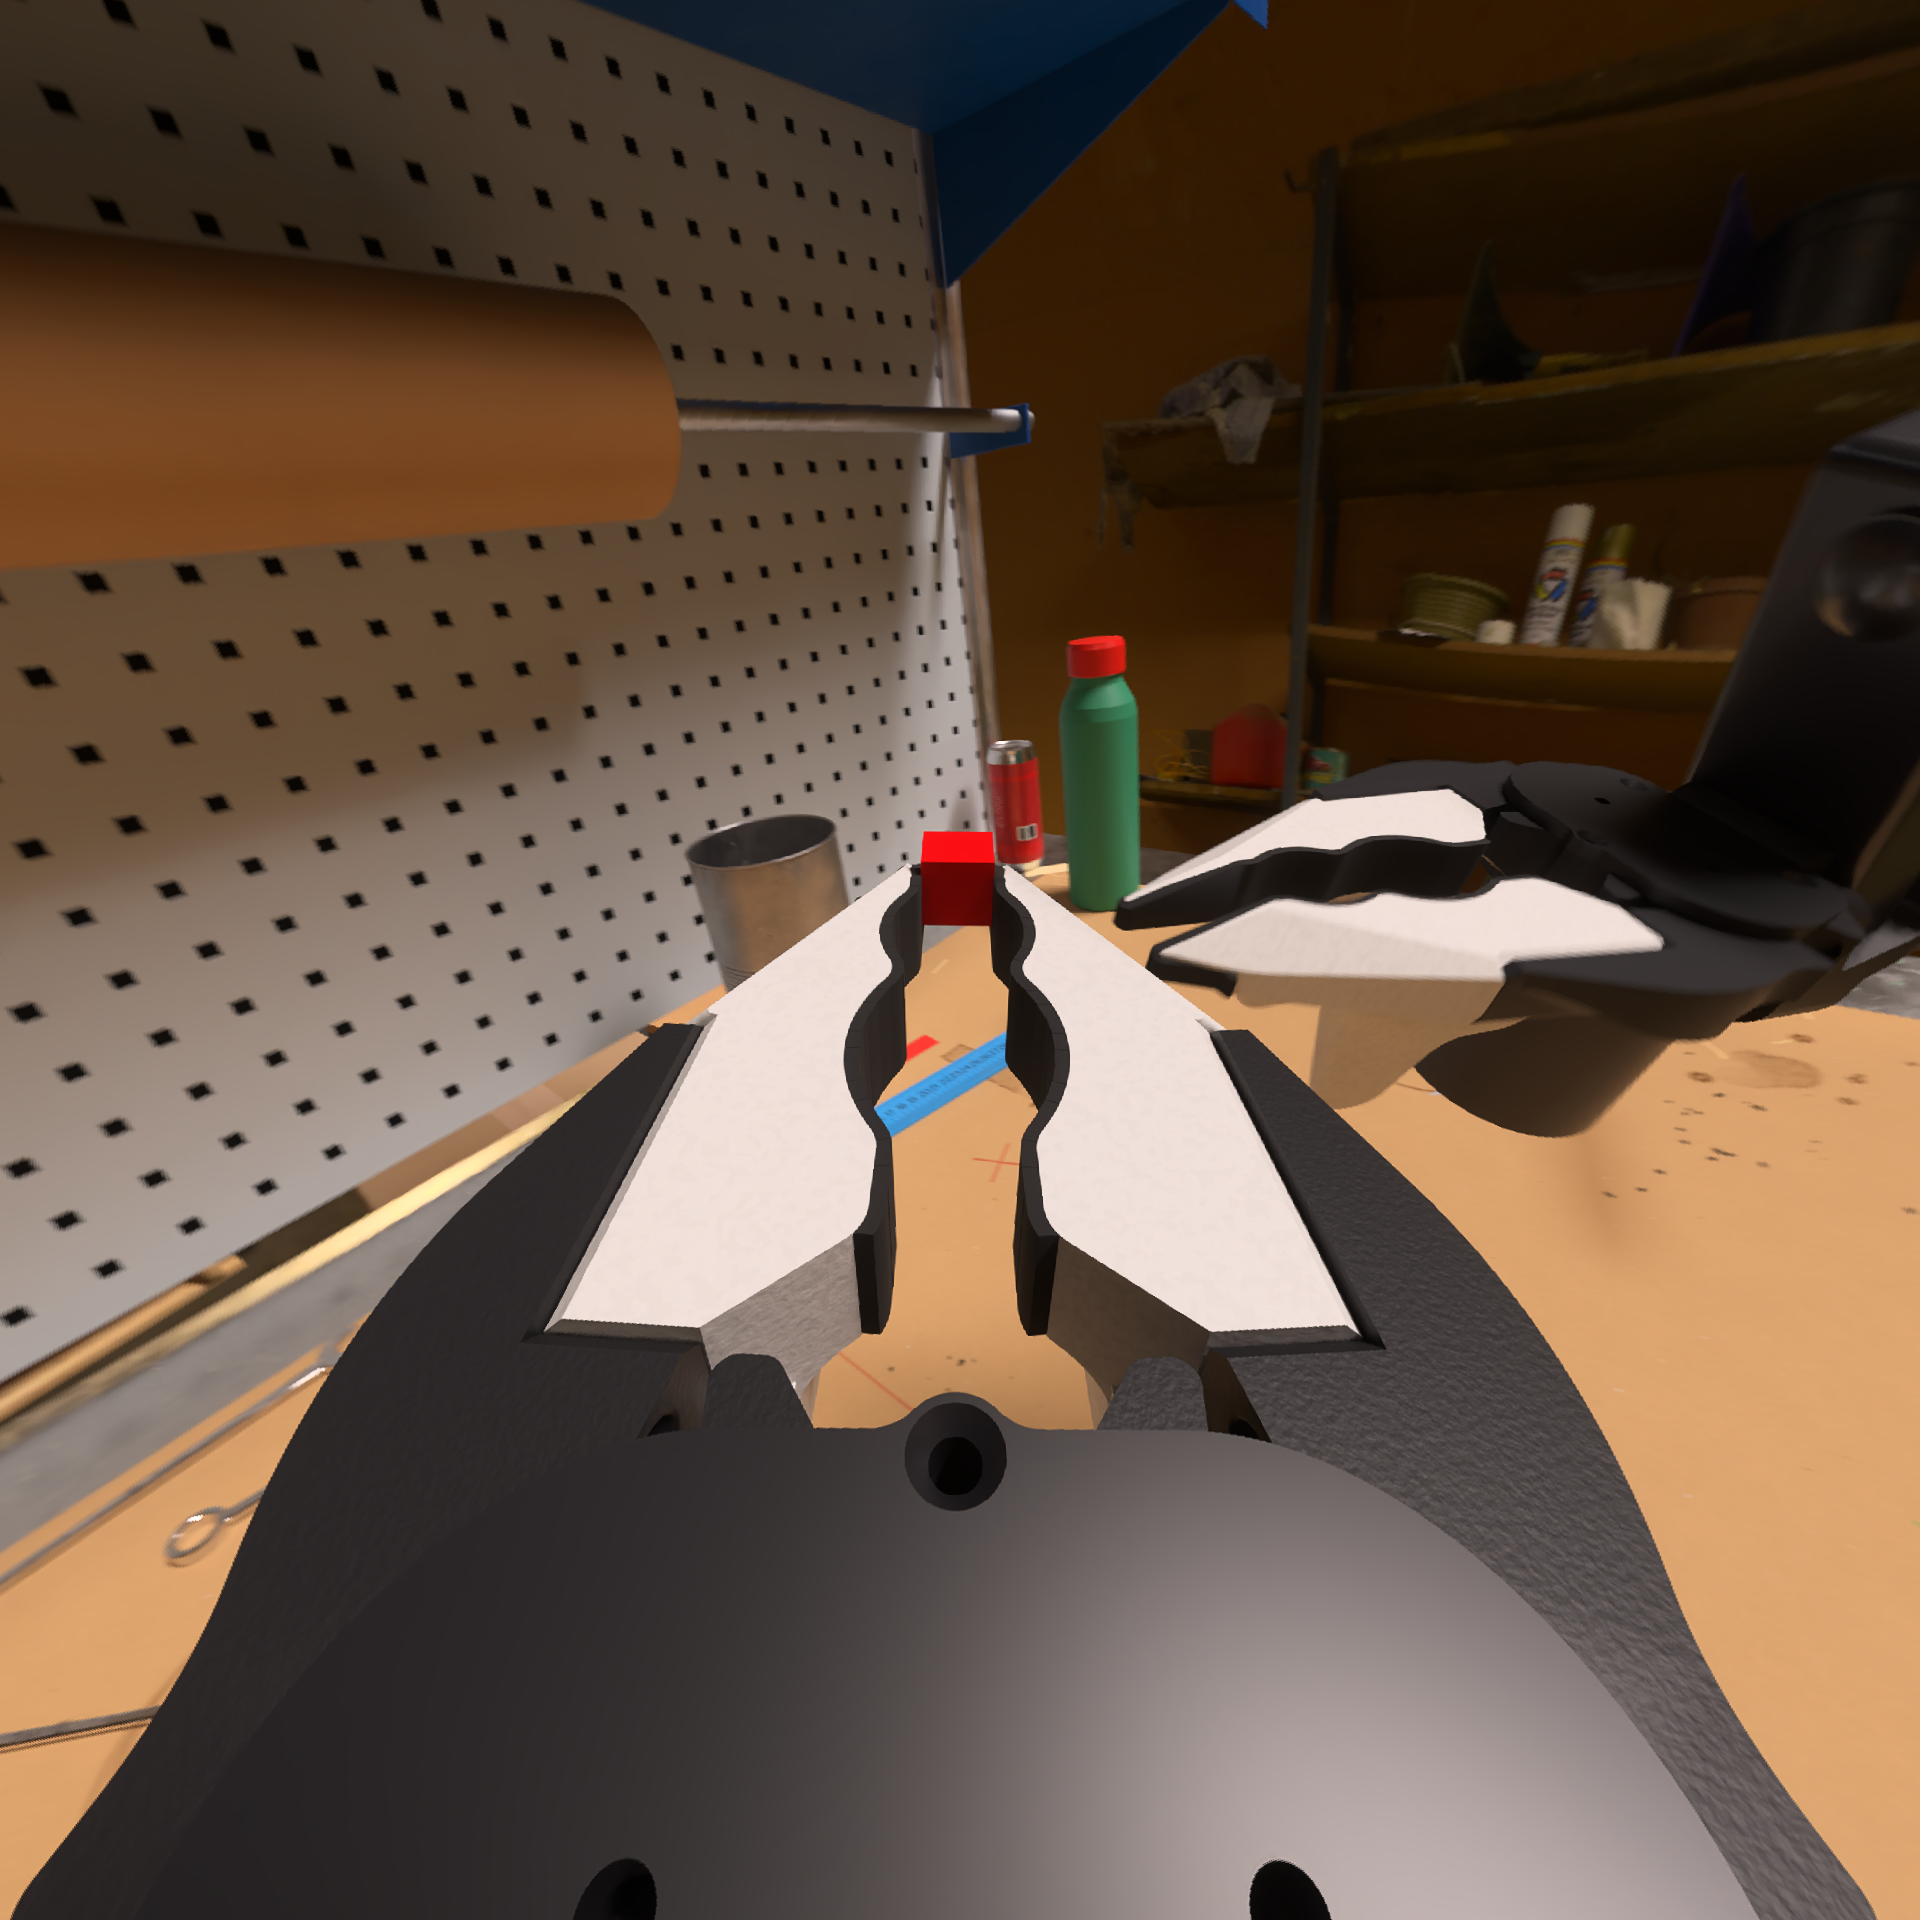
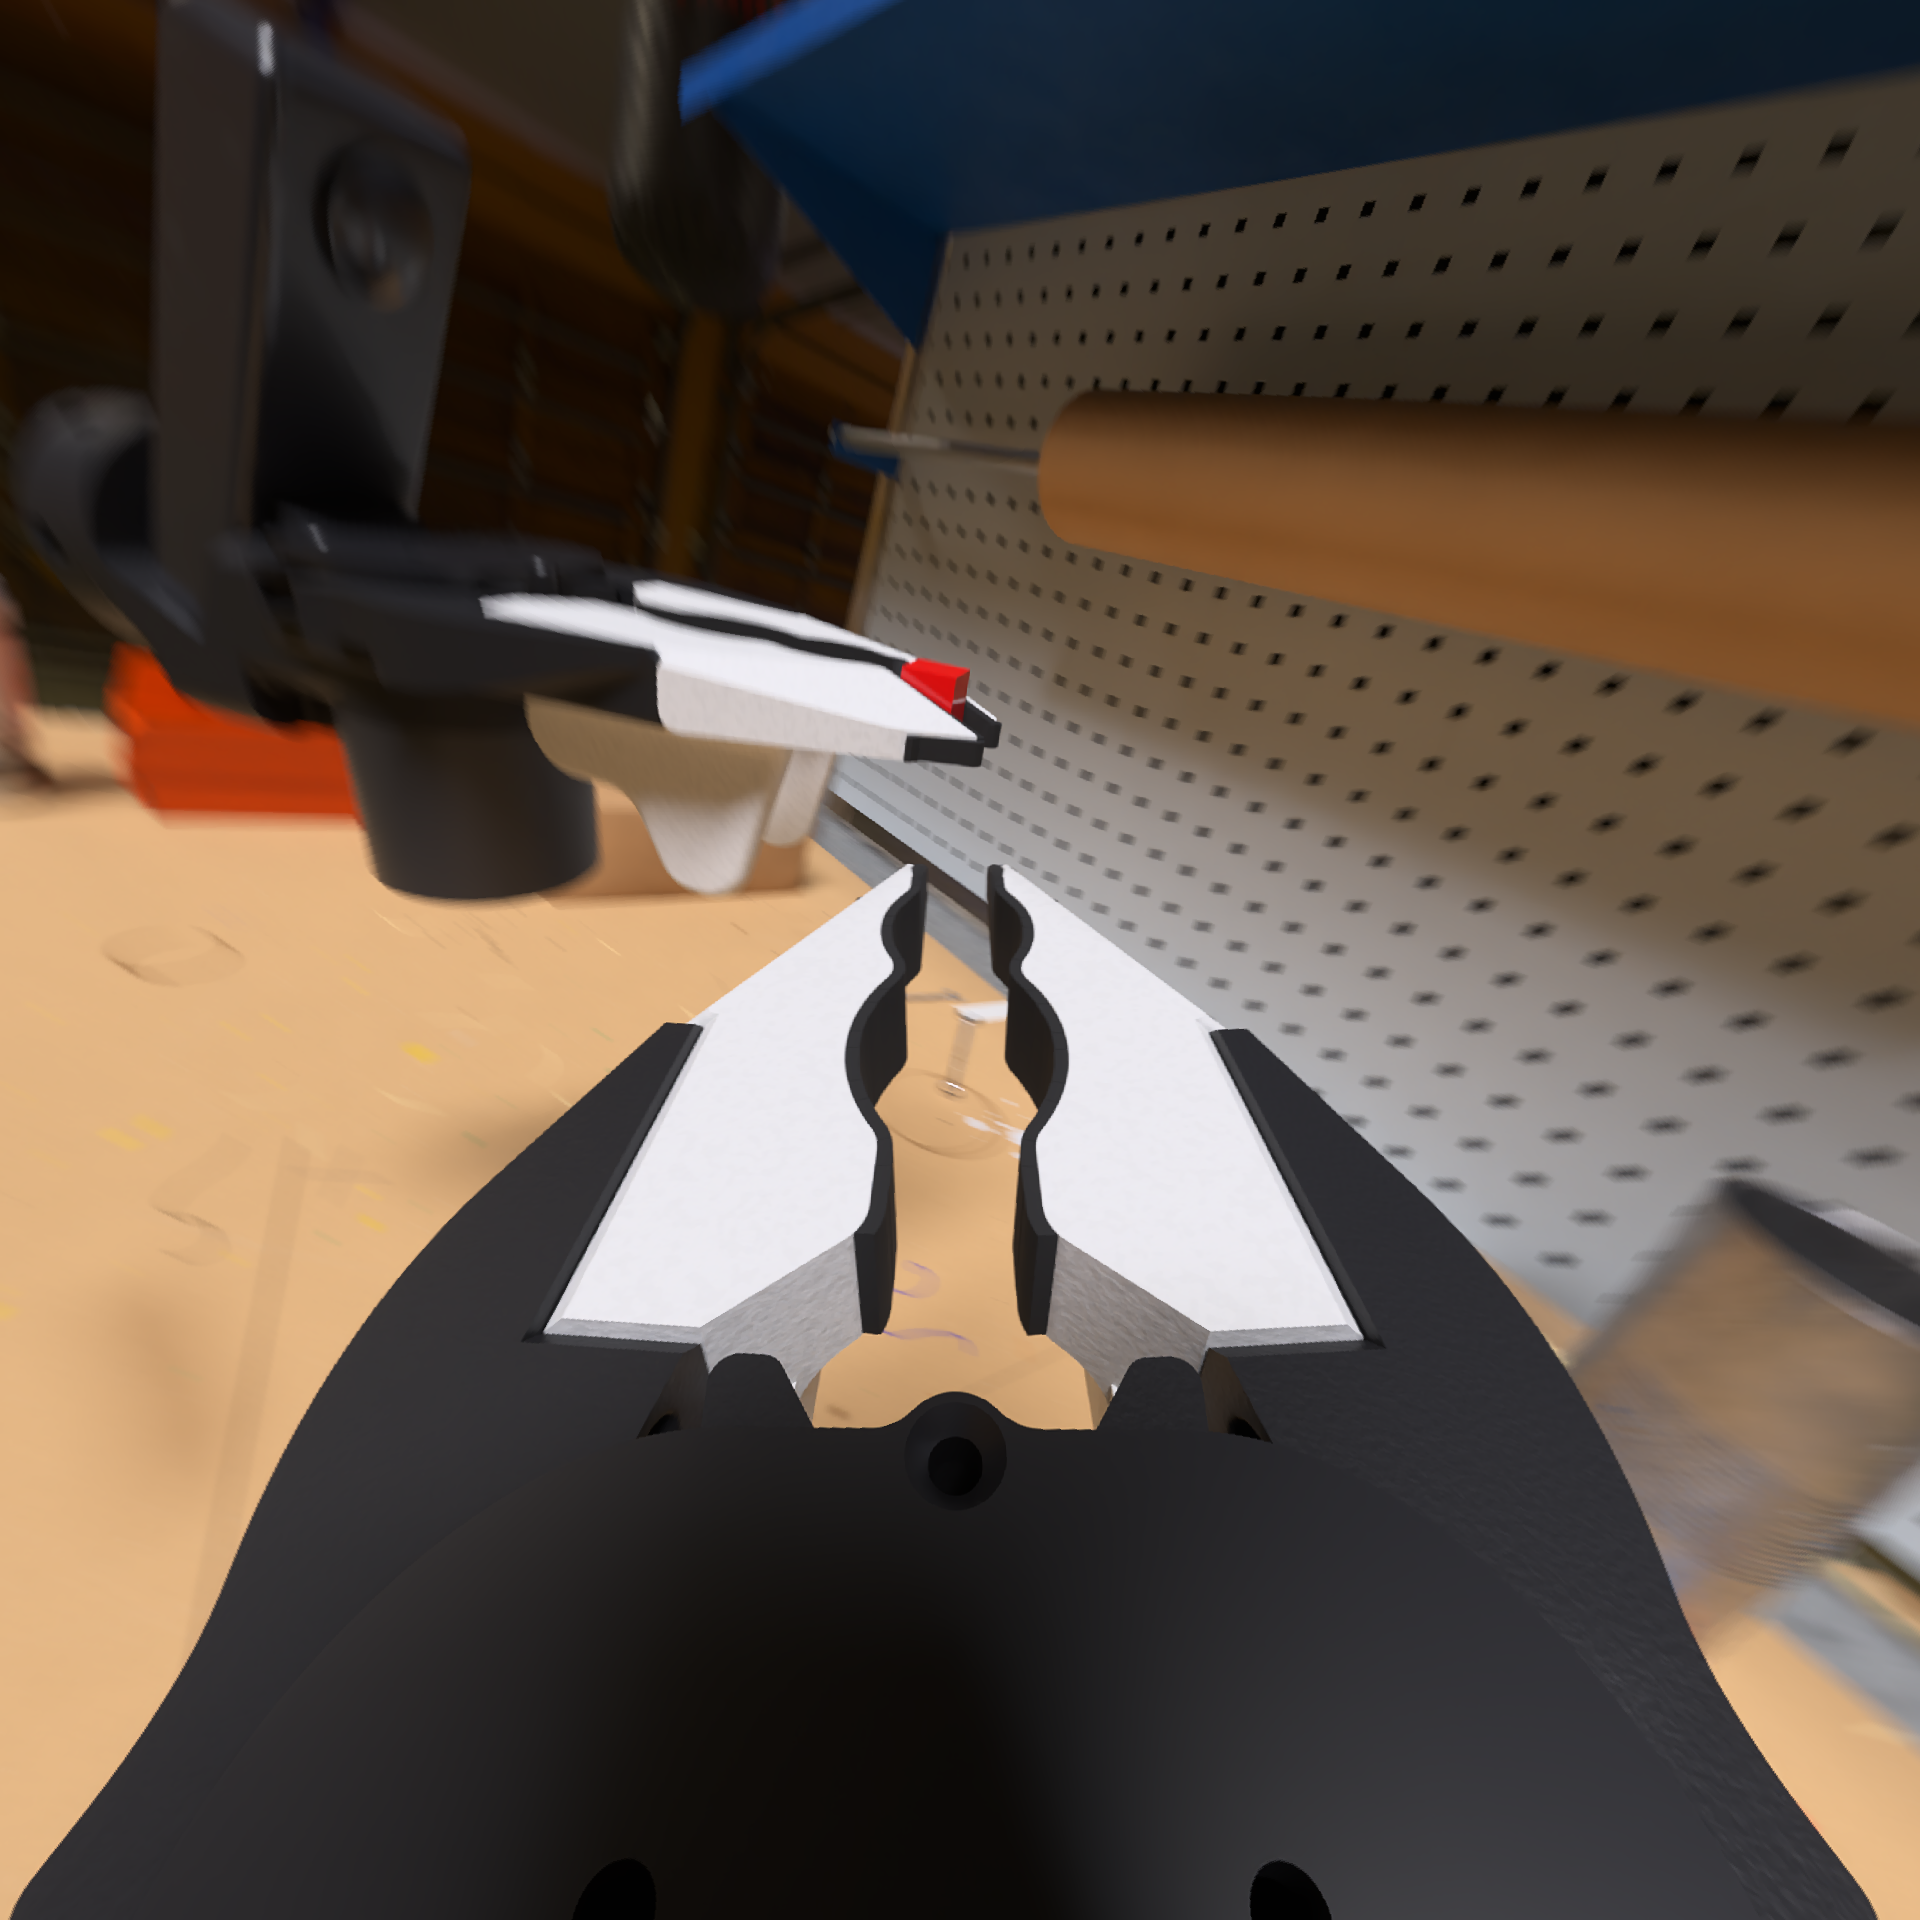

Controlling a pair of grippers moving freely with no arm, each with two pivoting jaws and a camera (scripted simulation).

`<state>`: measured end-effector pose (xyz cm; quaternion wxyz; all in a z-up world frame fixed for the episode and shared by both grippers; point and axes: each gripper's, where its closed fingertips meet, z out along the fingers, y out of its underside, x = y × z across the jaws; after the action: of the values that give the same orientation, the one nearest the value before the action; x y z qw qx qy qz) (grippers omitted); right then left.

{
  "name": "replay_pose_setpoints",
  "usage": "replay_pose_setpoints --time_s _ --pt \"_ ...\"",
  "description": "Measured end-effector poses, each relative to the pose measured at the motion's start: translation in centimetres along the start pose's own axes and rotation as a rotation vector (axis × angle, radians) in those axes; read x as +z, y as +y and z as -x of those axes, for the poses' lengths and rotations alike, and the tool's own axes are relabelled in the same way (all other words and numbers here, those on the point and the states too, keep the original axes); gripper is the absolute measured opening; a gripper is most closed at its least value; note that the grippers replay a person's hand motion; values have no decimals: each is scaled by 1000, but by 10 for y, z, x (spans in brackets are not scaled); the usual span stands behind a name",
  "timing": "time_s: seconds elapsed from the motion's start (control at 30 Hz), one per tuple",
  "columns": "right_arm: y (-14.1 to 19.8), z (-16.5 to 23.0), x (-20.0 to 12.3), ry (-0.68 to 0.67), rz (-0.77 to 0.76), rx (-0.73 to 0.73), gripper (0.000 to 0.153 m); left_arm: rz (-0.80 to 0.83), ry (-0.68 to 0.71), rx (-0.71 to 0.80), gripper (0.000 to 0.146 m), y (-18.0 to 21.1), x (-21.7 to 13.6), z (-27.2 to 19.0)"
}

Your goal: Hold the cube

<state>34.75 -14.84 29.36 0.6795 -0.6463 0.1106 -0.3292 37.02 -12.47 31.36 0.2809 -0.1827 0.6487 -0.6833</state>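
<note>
The table [image 1: 1558, 1351] is a light brown wooden bench with little marks and scratches on it. A white board full of small holes [image 1: 520, 831] stands up along one side, and a big brown roll [image 1: 312, 395] hangs in front of it on a thin metal rod. A blue shelf [image 1: 1039, 83] sticks out up high. The left gripper [image 1: 957, 883] is pinching the red cube [image 1: 957, 878] right at the tips of its two white fingers [image 1: 748, 1122], up off the table. From the left gripper's side I can see more of the room: a shiny metal cup [image 1: 769, 894], a red can [image 1: 1015, 800] and a green bottle with a red cap [image 1: 1098, 779] stand near the board's far end, a blue strip [image 1: 940, 1091] lies on the table, and dark wooden shelves with bottles and bits [image 1: 1558, 582] fill the back wall. The right gripper [image 1: 1143, 930] floats nearby on the right, well apart from the cube. From the right gripper's side those cups and bottles do not show. There the right gripper [image 2: 955, 883] has its fingers a little way apart with nothing between them. The left gripper [image 2: 971, 727] looks blurry up ahead with the cube [image 2: 935, 681] peeking from its tips, and an orange thing [image 2: 208, 748] sits behind it.
</note>
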Motion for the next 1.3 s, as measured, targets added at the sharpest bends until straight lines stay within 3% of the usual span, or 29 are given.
replay_pose_setpoints --time_s 0.1,0.27,0.5,0.63,0.73,0.87,0.93,1.03,1.1,1.2,1.3 --pt "6 -4 -1 88 79 -261 17 23 44 -43 12 2 3 -8" --pt "12 -11 -3 205 169 -606 12 54 64 -53 12 3 6 -17" --pt "16 -15 -5 247 230 -827 4 91 78 -58 11 8 9 -22" --pt "18 -13 -4 234 244 -829 1 91 75 -56 12 8 8 -22" --pt "17 -12 -4 191 225 -642 0 73 61 -31 11 6 9 -23" --pt "13 -6 -1 93 114 -133 0 36 3 54 12 1 8 -22" --pt "11 -2 3 25 36 182 0 14 -30 80 12 -2 6 -20" --pt "7 1 6 -129 -142 780 0 -14 -70 125 12 -6 4 -18" --pt "4 5 7 -224 -260 1061 0 -36 -95 163 12 -7 4 -17" --pt "-4 14 8 -310 -369 1217 0 -90 -114 206 12 -8 1 -16" --pt "-13 16 6 -331 -399 1198 0 -147 -111 227 12 -17 -3 -18"
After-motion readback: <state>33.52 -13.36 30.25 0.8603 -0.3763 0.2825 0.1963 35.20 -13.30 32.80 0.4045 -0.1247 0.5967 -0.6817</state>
